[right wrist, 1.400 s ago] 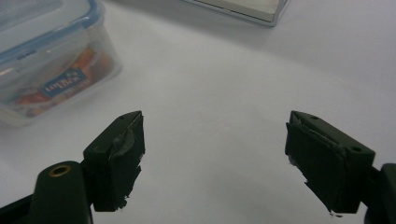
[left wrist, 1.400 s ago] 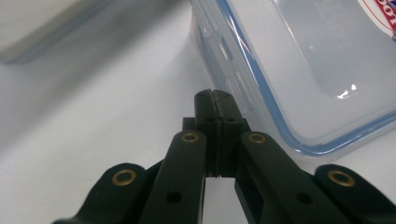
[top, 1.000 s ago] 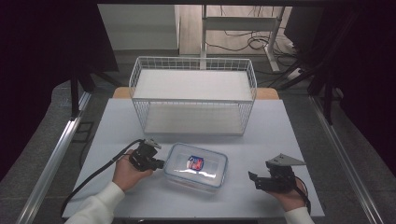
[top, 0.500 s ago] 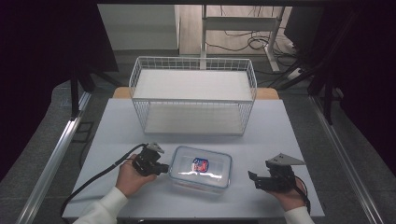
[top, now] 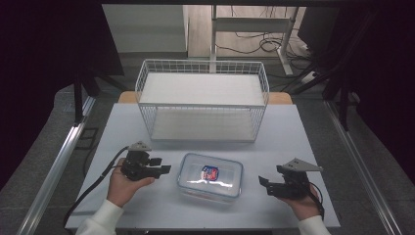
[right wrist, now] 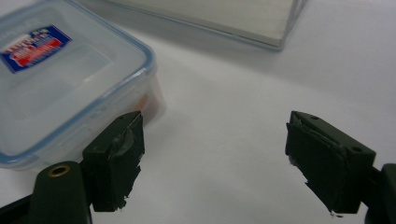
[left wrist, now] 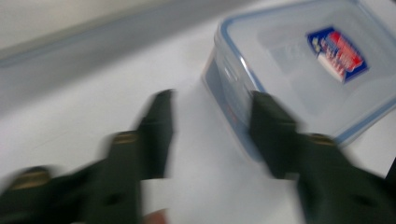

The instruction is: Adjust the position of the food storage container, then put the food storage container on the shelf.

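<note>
A clear plastic container (top: 210,176) with a blue-rimmed lid and a red and blue label lies flat on the white table (top: 293,132), between the two hands. My left gripper (top: 161,165) sits just left of it, a small gap away. Its jaws have just been opening and hold nothing. In the blurred left gripper view the left gripper (left wrist: 212,100) faces the container (left wrist: 299,60) at its near corner. My right gripper (top: 265,185) rests to the container's right, open and empty. In the right gripper view, the right gripper (right wrist: 212,121) stands wide, with the container (right wrist: 60,79) beside its left jaw.
A white wire basket (top: 203,100) stands at the back middle of the table, and its base (right wrist: 224,18) appears in the right gripper view. Metal rails run along both table sides. A black cable (top: 93,188) trails from the left gripper toward the front left.
My left gripper, shut against the container's left side earlier, has drawn back to the left and its jaws have opened. The container and the right gripper have stayed put.
</note>
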The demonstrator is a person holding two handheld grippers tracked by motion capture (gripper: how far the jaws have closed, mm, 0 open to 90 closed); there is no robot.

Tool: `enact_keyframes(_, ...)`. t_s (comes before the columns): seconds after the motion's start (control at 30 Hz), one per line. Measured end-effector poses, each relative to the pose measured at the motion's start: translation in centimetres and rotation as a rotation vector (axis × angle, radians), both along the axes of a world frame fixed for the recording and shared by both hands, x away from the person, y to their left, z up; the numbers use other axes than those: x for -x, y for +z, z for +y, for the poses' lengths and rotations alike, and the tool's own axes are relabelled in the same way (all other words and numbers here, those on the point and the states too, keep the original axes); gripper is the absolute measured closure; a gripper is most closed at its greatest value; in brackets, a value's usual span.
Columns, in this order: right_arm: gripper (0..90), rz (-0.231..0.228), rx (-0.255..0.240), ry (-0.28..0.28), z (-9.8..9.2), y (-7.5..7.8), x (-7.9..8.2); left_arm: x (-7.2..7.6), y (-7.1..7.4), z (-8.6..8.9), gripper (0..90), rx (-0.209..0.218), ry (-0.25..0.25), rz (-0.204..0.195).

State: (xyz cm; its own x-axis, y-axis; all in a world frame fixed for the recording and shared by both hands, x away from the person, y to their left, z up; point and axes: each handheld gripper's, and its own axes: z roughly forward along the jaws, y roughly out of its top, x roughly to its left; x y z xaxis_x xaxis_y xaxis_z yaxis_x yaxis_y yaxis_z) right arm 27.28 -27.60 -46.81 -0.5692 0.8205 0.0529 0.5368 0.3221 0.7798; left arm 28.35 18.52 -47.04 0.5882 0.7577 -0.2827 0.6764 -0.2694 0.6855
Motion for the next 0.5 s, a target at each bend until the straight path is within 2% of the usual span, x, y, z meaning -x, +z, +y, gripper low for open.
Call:
enact_keyframes(0.07,19.2,-0.012,-0.017,0.018,0.11,0.17,0.08,0.28,0.15,0.09,29.2,0.019,0.000,-0.007)
enact_keyframes(0.2,18.8,-0.015,-0.041,0.028,0.21,0.26,0.07,0.36,0.25,0.29,20.5,0.057,-0.002,-0.001)
enact_keyframes(0.33,18.8,-0.016,-0.047,0.031,0.21,0.32,0.07,0.49,-0.03,0.56,19.3,0.071,0.002,0.012)
enact_keyframes(0.43,18.8,-0.013,-0.051,0.040,0.35,0.28,-0.08,0.60,-0.22,0.72,19.1,0.061,0.007,0.018)
enact_keyframes(0.5,18.7,-0.009,-0.055,0.045,0.44,0.25,-0.12,0.57,-0.22,0.78,18.6,0.076,0.013,0.018)
